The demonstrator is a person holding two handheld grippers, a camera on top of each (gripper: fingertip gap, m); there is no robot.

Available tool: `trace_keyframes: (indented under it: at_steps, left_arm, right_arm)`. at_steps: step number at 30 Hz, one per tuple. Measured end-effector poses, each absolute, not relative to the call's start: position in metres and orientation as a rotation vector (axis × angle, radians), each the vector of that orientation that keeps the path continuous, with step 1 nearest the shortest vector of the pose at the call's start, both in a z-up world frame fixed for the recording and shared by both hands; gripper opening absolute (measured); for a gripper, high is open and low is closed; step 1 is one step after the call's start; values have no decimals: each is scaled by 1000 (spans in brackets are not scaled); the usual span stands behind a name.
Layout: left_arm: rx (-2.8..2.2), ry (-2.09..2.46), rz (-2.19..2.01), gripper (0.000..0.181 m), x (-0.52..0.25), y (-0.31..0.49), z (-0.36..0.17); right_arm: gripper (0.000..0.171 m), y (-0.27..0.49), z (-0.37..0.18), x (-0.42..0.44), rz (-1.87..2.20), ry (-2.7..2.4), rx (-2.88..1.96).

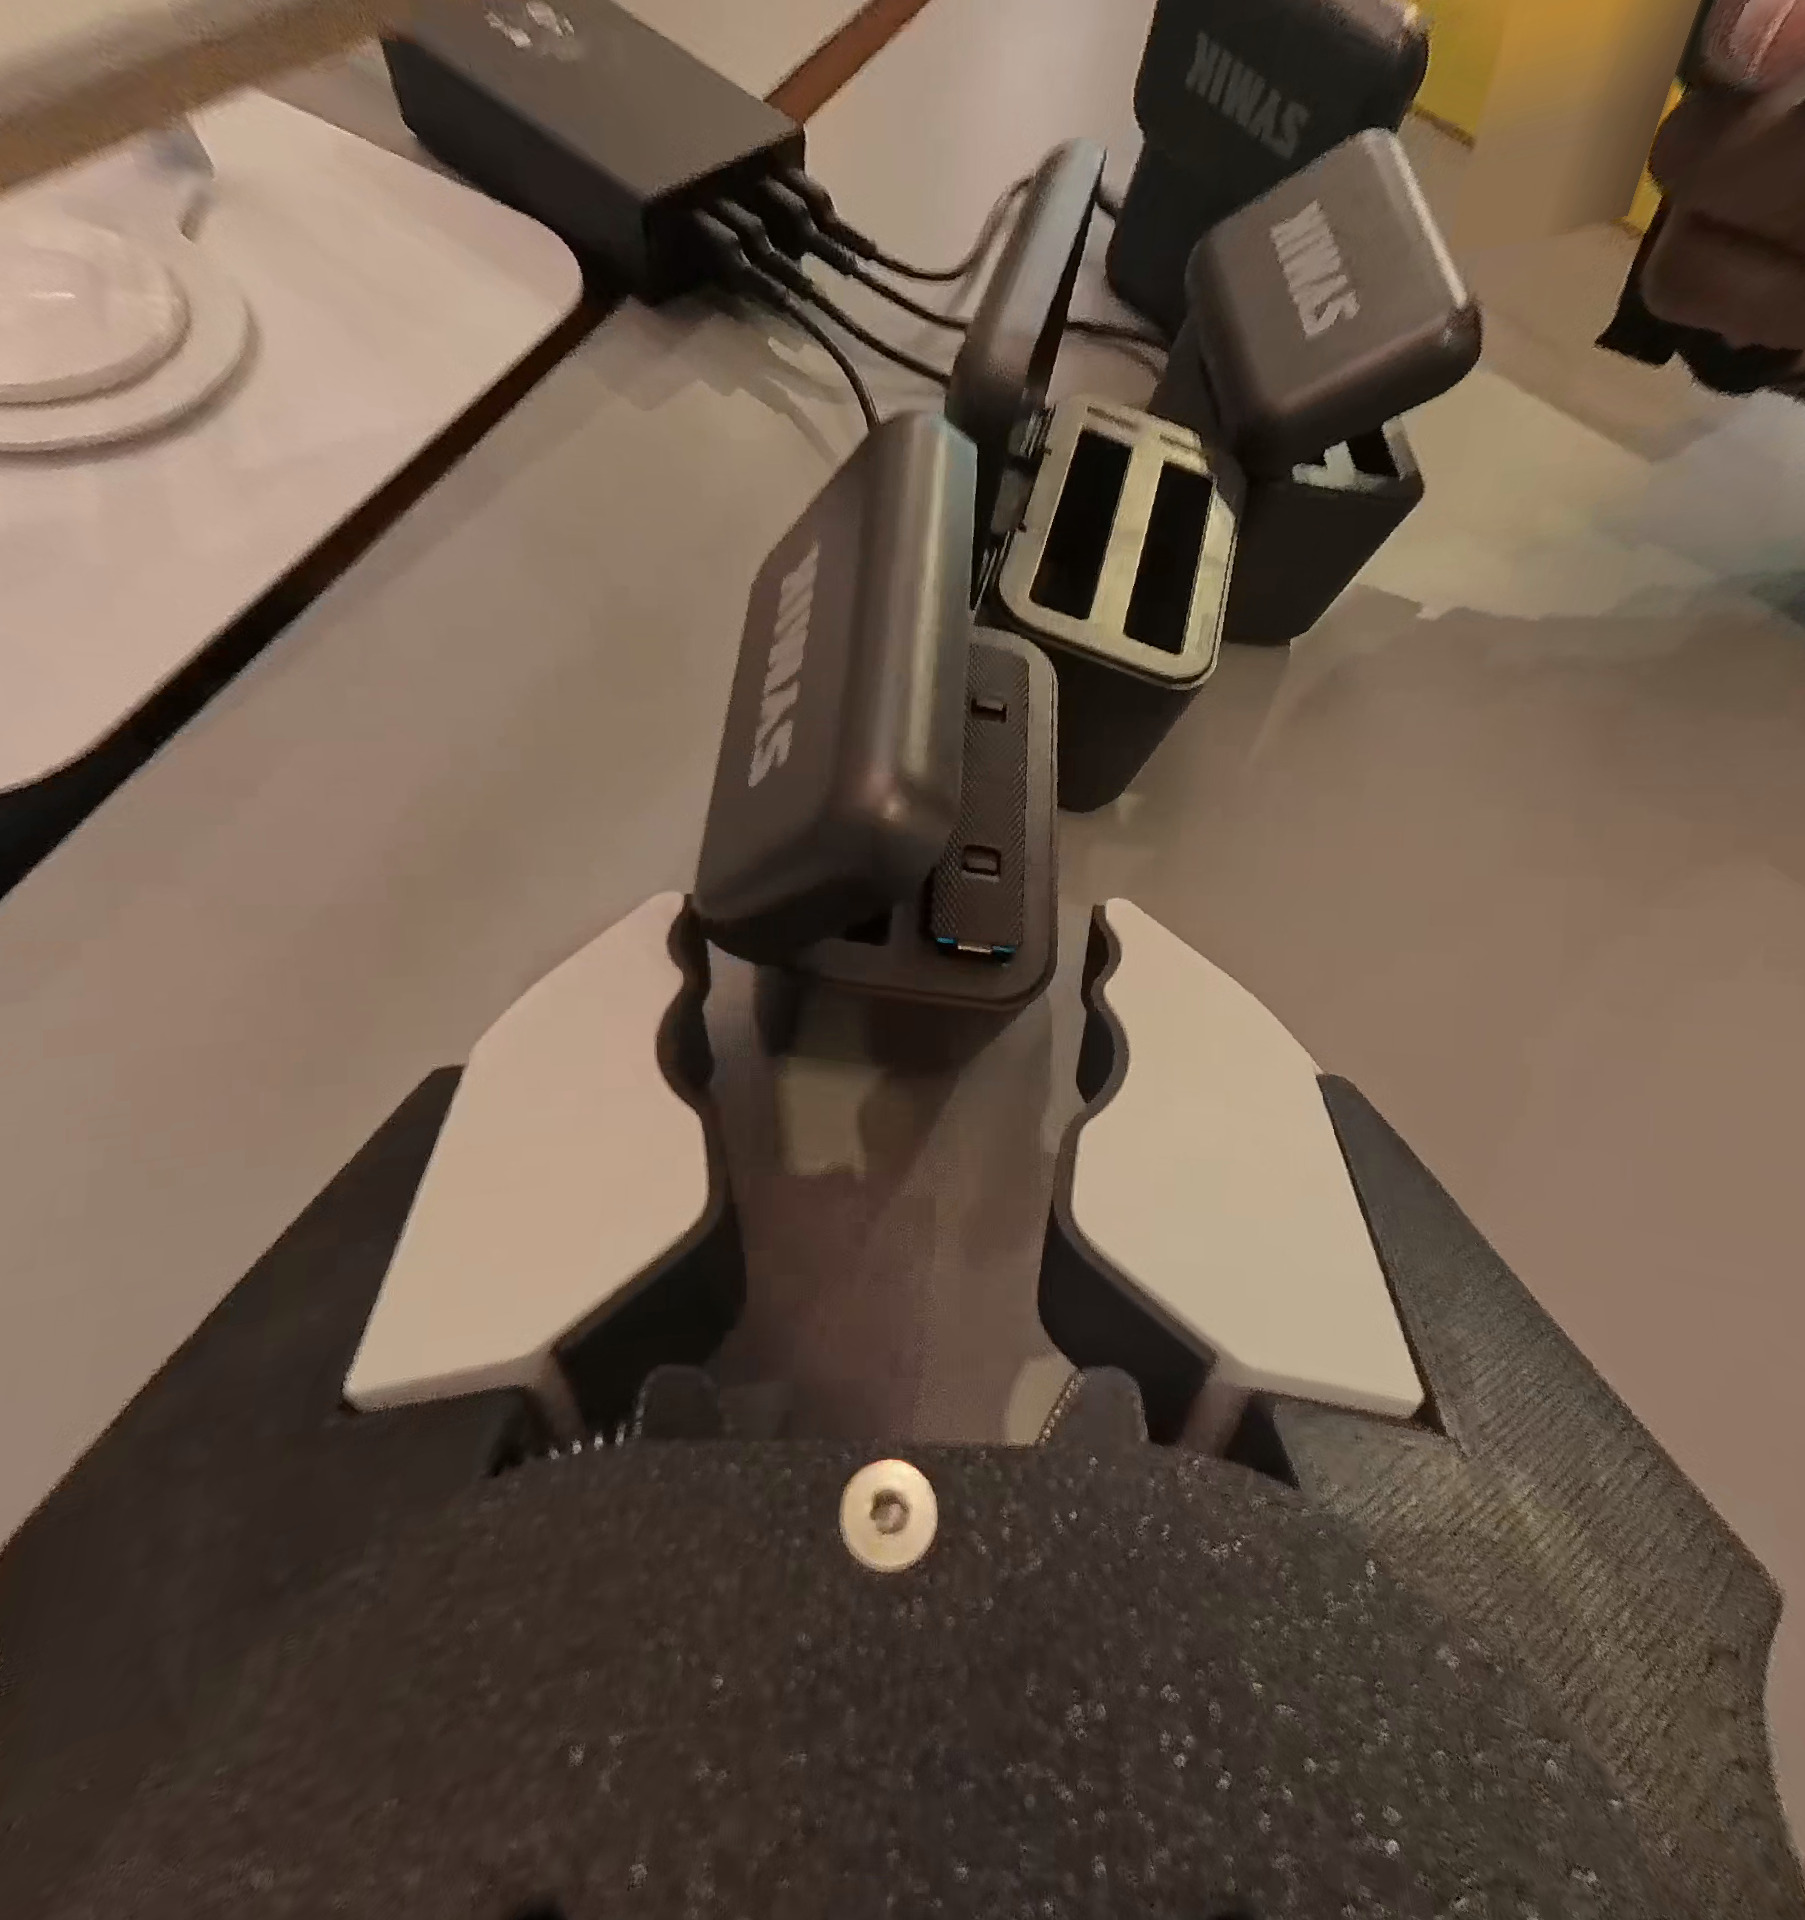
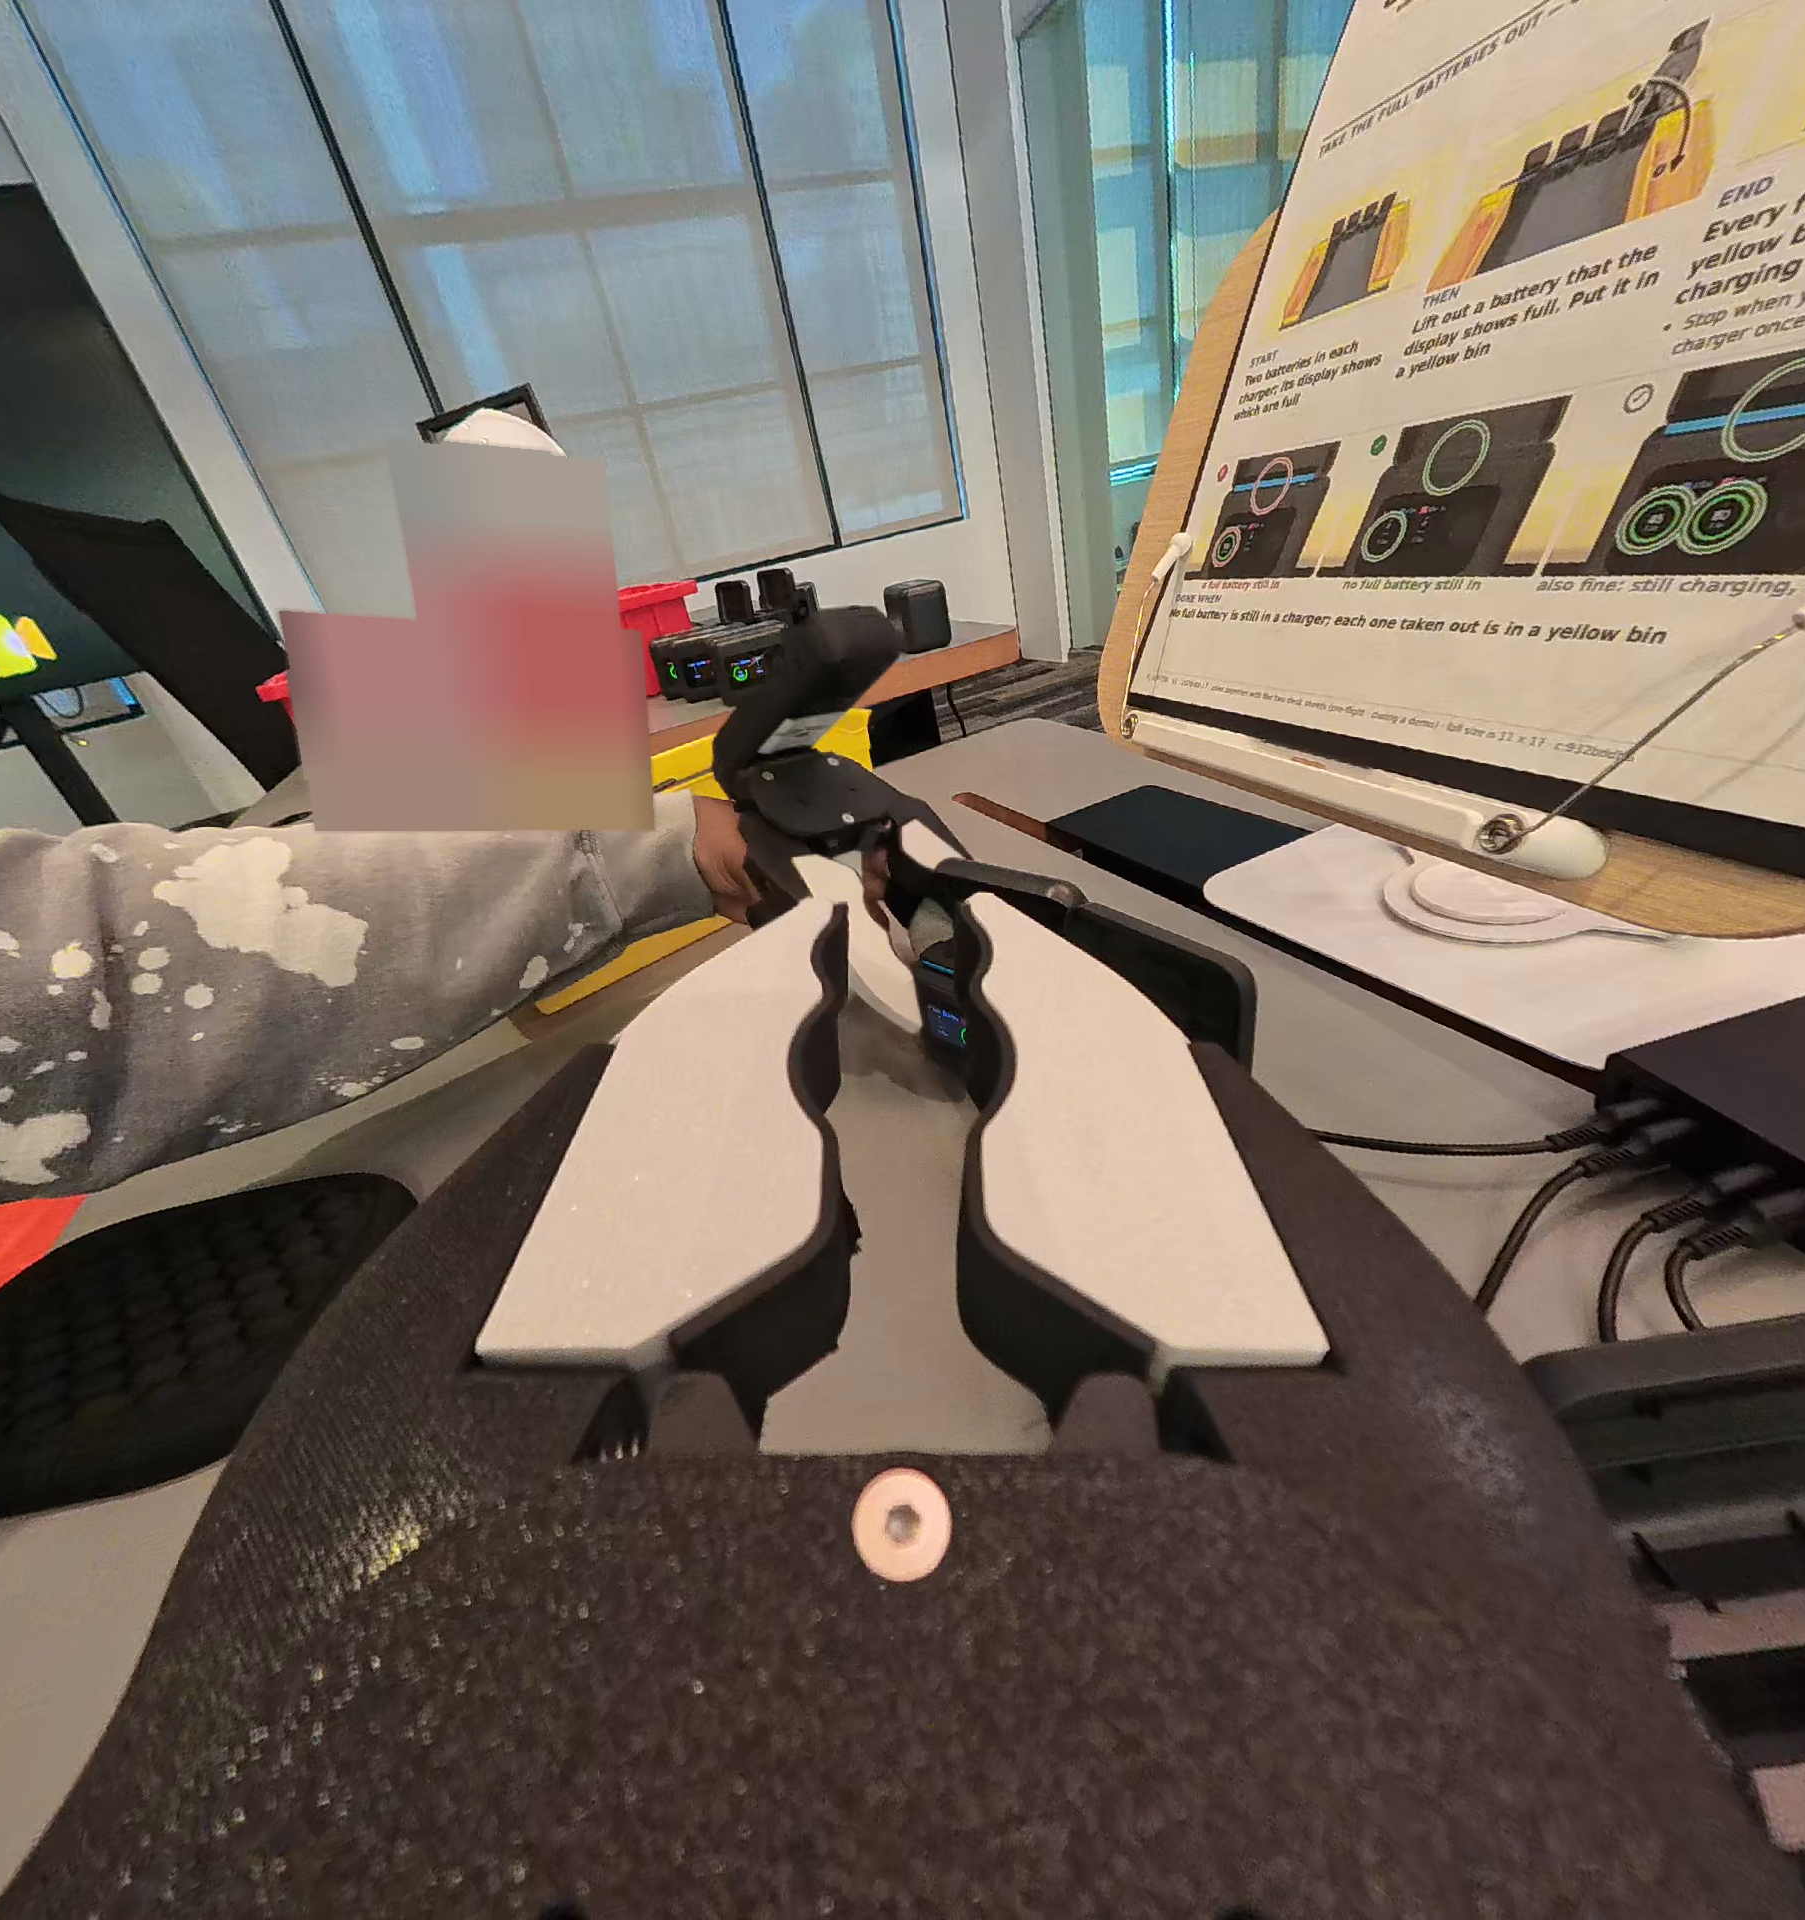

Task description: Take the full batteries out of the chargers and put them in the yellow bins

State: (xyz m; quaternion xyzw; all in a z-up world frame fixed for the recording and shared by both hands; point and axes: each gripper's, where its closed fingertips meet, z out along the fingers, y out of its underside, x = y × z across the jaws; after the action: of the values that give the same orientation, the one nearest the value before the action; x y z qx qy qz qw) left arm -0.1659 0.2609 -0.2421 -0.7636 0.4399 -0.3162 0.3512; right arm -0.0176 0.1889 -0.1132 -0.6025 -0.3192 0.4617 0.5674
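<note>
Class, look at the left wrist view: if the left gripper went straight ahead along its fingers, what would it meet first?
Most likely the nearest charger, lid flipped open, right between the fingertips of the open left gripper. A battery with a blue edge sits in its slot. Depth is uncertain; contact may be already close.

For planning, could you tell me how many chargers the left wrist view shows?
4: nearest charger before the left gripper, empty-slotted charger behind it, third charger right of that, rearmost charger at the top; others may be hidden.
</note>
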Motion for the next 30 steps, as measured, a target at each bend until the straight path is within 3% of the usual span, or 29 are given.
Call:
trace_keyframes:
  at_steps: [6, 9, 12, 18, 21, 30]
  left_arm:
    - [-1889, 997, -813, 60, -169, 273, -212]
    - [-1911, 911, -789, 19, -175, 286, -208]
    - [-1998, 829, -848, 11, -182, 293, -212]
    - [-2106, 670, -1047, 14, -182, 297, -213]
    - [-2116, 638, -1104, 34, -181, 293, -209]
    - [-1925, 460, -452, 58, -214, 303, -144]
  right_arm:
    - [19, 188, -114, -19, 1094, -753, -1419]
    - [19, 187, -115, -21, 1094, -759, -1420]
    - [19, 186, -114, -20, 1093, -761, -1417]
    - [19, 187, -111, -17, 1089, -750, -1410]
    - [19, 187, -111, -17, 1082, -751, -1410]
    - [15, 192, -116, -18, 956, -762, -1412]
